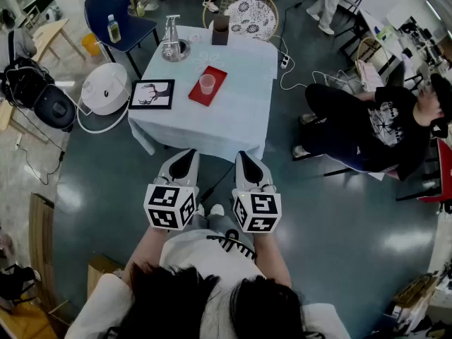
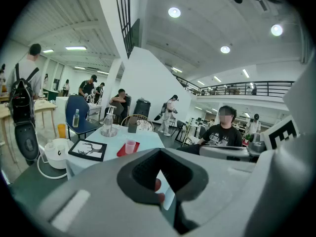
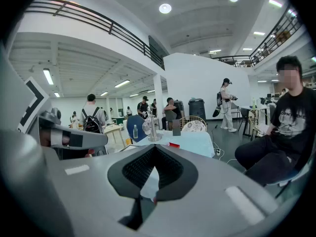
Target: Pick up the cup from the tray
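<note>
Both left claw [image 1: 185, 155] and right claw [image 1: 245, 157] closed, empty; tray [image 3: 174, 145] mostly hidden behind the latter

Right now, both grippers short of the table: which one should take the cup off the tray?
Left, probably. The cup on the tray lies slightly nearer the left gripper than the right gripper, and the left gripper view shows it clear. Both are shut and empty.

Framed deer picture [image 1: 151, 94] lies on the table [image 1: 233, 115].

Pale-blue tablecloth [image 1: 212, 122] lies bare at the flat red tray's [image 1: 217, 74] six o'clock; black-framed deer picture [image 1: 151, 94] crowds nine.
</note>
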The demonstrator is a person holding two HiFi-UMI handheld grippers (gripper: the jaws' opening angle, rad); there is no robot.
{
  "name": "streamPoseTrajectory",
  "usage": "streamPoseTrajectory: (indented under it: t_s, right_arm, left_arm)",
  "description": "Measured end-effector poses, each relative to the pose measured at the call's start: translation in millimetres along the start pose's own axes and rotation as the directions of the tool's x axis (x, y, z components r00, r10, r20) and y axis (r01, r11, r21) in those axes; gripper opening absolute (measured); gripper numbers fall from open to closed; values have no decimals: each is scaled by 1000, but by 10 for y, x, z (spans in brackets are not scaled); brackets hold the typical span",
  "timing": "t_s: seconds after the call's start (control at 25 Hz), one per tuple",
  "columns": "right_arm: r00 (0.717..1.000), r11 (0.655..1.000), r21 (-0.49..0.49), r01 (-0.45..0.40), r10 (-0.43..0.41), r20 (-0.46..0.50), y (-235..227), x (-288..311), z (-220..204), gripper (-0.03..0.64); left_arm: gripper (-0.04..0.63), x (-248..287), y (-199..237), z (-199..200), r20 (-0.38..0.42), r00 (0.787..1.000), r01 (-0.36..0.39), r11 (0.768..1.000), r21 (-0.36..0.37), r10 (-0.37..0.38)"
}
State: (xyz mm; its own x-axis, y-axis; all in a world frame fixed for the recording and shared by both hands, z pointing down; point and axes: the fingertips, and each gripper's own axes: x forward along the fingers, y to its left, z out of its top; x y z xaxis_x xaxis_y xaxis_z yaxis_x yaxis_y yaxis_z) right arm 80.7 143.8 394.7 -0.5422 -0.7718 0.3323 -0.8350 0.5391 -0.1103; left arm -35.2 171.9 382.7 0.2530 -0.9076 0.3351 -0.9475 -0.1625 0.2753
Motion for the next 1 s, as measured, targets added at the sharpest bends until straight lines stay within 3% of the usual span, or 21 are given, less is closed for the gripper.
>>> streamPoseTrajectory:
  t_s: [1.0]
  right_arm:
    - [998,999,14,-44,43,39,-23,-13,111,26]
  left_arm:
    - [0,13,-24,26,18,1000,-20,1000,-3,20]
